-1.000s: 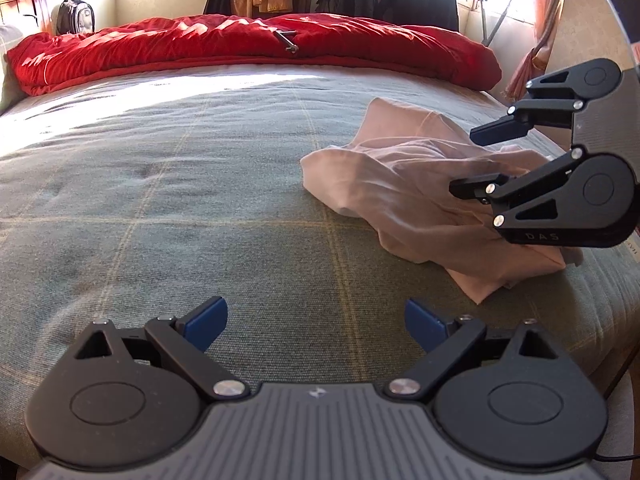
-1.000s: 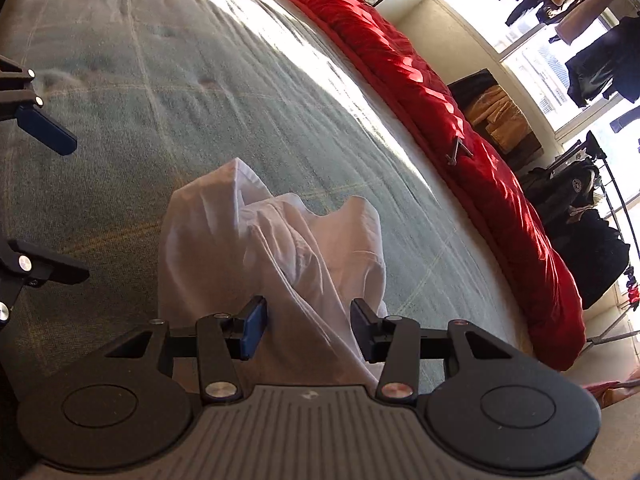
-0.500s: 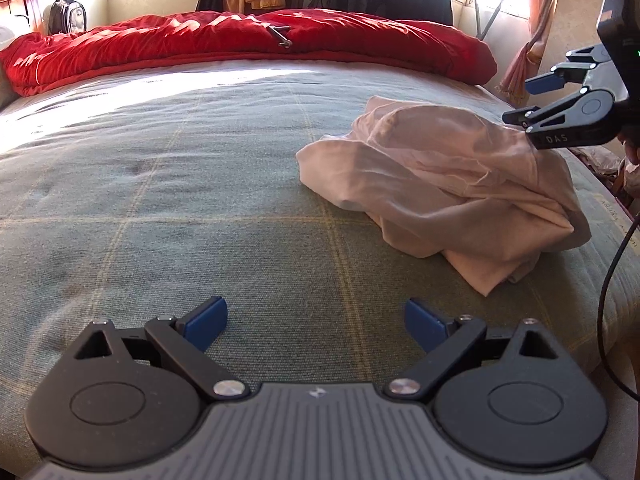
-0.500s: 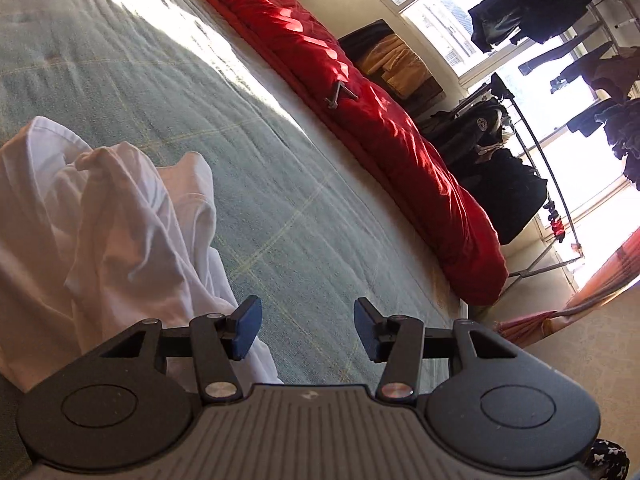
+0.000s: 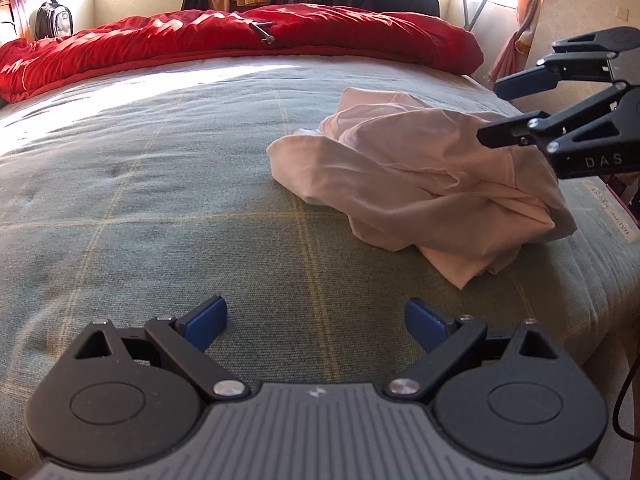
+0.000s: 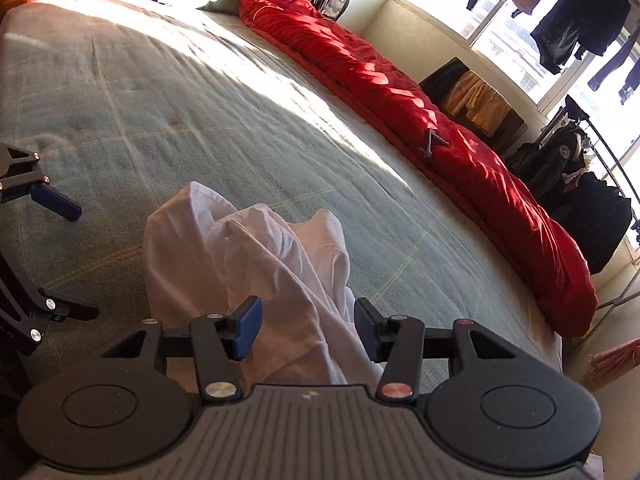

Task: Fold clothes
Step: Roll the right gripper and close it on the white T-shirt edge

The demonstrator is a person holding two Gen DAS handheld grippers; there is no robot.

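A crumpled pale pink garment (image 5: 420,176) lies bunched on the grey-green bed cover (image 5: 160,184), toward the right edge. My left gripper (image 5: 316,322) is open and empty, low over the cover, short of the garment. My right gripper (image 6: 308,326) is open, its jaws on either side of a raised fold of the garment (image 6: 256,264) without closing on it. In the left wrist view the right gripper (image 5: 496,112) comes in from the right, over the garment's far right side. The left gripper's fingers (image 6: 56,204) show at the left edge of the right wrist view.
A red duvet (image 5: 240,40) lies rolled along the far side of the bed. A backpack (image 5: 52,20) stands behind it. Dark clothes hang on a rack (image 6: 592,184) by the window. The bed's right edge (image 5: 608,240) is close to the garment.
My right gripper swung away toward the window half a second ago and has come back down over the garment, open throughout. The left gripper has barely moved.
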